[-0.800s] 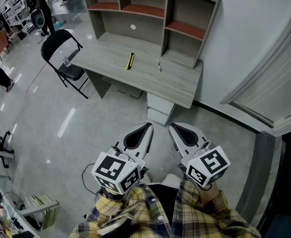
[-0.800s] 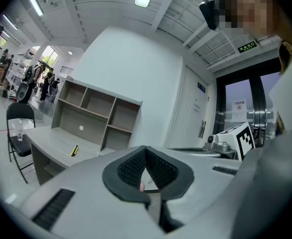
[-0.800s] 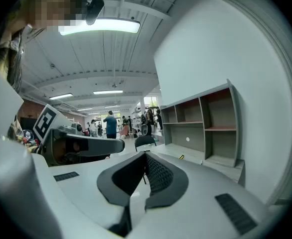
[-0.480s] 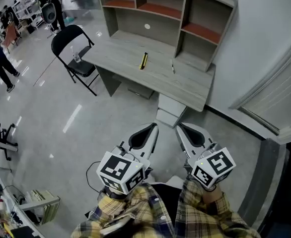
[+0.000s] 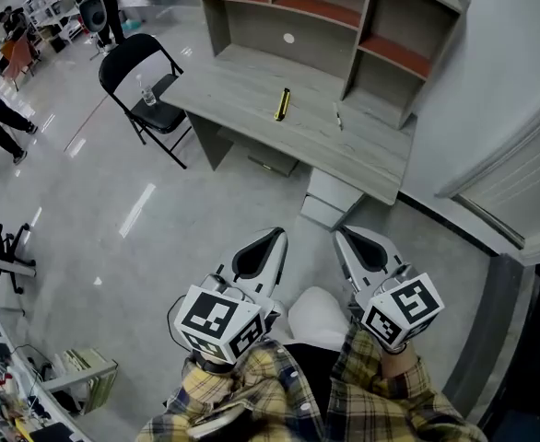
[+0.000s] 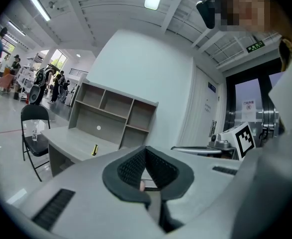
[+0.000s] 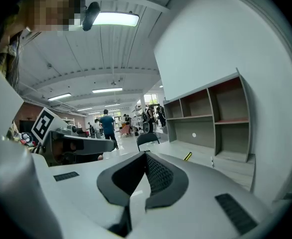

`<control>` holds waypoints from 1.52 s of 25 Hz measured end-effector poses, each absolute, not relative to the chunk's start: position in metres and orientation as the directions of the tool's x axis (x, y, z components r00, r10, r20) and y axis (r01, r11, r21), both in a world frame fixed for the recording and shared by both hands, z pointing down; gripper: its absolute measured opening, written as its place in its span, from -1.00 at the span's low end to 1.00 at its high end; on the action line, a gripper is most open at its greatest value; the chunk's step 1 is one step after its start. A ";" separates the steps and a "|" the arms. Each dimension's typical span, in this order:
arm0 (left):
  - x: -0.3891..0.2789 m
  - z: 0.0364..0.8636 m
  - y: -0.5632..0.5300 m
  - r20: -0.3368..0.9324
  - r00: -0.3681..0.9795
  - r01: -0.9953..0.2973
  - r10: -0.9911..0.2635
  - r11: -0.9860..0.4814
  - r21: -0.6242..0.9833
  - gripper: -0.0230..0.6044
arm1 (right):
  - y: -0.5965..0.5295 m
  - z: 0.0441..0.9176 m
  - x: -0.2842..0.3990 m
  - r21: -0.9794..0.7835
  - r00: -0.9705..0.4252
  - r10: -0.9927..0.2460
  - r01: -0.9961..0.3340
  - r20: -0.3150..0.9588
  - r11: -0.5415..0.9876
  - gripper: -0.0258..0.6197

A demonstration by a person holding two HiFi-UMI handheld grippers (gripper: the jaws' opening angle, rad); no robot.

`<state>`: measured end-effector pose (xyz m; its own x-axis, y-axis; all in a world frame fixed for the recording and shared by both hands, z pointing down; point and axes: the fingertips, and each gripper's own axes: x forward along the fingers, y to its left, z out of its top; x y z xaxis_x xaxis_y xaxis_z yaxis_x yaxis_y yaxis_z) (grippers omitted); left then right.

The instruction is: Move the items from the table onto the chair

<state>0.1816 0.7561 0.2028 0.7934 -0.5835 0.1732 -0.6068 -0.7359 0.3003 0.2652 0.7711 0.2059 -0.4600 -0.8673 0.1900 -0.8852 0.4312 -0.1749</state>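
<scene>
Our left gripper (image 5: 275, 234) and right gripper (image 5: 340, 232) are shut, empty; if we nudge what's maybe a pen (image 5: 338, 117) it rolls off the table (image 5: 242, 81).

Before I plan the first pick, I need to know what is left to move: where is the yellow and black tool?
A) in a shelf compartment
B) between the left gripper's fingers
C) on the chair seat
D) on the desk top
D: the yellow and black tool lies flat on the desk top, well apart from the chair.
</scene>
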 end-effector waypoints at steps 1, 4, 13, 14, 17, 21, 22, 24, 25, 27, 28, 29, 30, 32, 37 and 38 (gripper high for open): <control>0.180 0.206 0.753 0.177 0.791 -0.610 -0.586 -0.731 0.305 -0.91 | 0.769 0.210 0.264 -0.180 -0.463 -0.863 -0.884 0.201 0.432 -0.86; 0.173 0.215 0.737 0.192 0.781 -0.622 -0.594 -0.713 0.323 -0.91 | 0.753 0.222 0.260 -0.201 -0.471 -0.852 -0.879 0.229 0.432 -0.86; 0.155 0.232 0.620 0.229 0.733 -0.677 -0.640 -0.660 0.325 -0.91 | 0.630 0.243 0.246 -0.226 -0.528 -0.807 -0.847 0.265 0.481 -0.86; 0.155 0.232 0.603 0.233 0.728 -0.684 -0.645 -0.655 0.322 -0.91 | 0.611 0.243 0.246 -0.228 -0.538 -0.800 -0.842 0.266 0.490 -0.86; 0.156 0.227 0.546 0.237 0.710 -0.702 -0.663 -0.639 0.314 -0.92 | 0.549 0.242 0.246 -0.234 -0.563 -0.784 -0.825 0.263 0.514 -0.87; 0.161 0.213 0.480 0.227 0.703 -0.709 -0.674 -0.635 0.307 -0.91 | 0.482 0.228 0.248 -0.226 -0.582 -0.774 -0.812 0.250 0.537 -0.86; 0.164 0.210 0.466 0.223 0.702 -0.709 -0.676 -0.636 0.303 -0.91 | 0.468 0.226 0.251 -0.225 -0.584 -0.774 -0.810 0.244 0.541 -0.86; 0.170 0.206 0.441 0.215 0.702 -0.710 -0.679 -0.640 0.296 -0.91 | 0.444 0.223 0.258 -0.225 -0.586 -0.775 -0.809 0.237 0.543 -0.86; 0.173 0.205 0.431 0.213 0.702 -0.709 -0.680 -0.641 0.293 -0.91 | 0.434 0.223 0.262 -0.226 -0.585 -0.776 -0.810 0.237 0.542 -0.86; 0.180 0.203 0.412 0.211 0.706 -0.706 -0.676 -0.646 0.290 -0.91 | 0.417 0.225 0.269 -0.229 -0.583 -0.776 -0.811 0.242 0.538 -0.87; 0.184 0.203 0.404 0.211 0.709 -0.703 -0.673 -0.651 0.289 -0.91 | 0.410 0.226 0.273 -0.232 -0.581 -0.776 -0.812 0.246 0.535 -0.86; 0.187 0.203 0.397 0.211 0.713 -0.699 -0.668 -0.655 0.288 -0.91 | 0.405 0.228 0.276 -0.235 -0.579 -0.776 -0.814 0.252 0.531 -0.86; 0.189 0.203 0.390 0.210 0.717 -0.695 -0.664 -0.659 0.289 -0.91 | 0.400 0.230 0.278 -0.237 -0.575 -0.776 -0.817 0.258 0.526 -0.86; 0.191 0.202 0.374 0.206 0.724 -0.687 -0.658 -0.665 0.292 -0.91 | 0.390 0.234 0.282 -0.244 -0.566 -0.779 -0.822 0.270 0.514 -0.86; 0.192 0.204 0.325 0.197 0.757 -0.652 -0.623 -0.699 0.296 -0.92 | 0.357 0.243 0.286 -0.246 -0.515 -0.805 -0.855 0.293 0.457 -0.86; 0.193 0.205 0.314 0.194 0.767 -0.640 -0.611 -0.709 0.298 -0.91 | 0.348 0.244 0.287 -0.244 -0.498 -0.814 -0.864 0.297 0.440 -0.86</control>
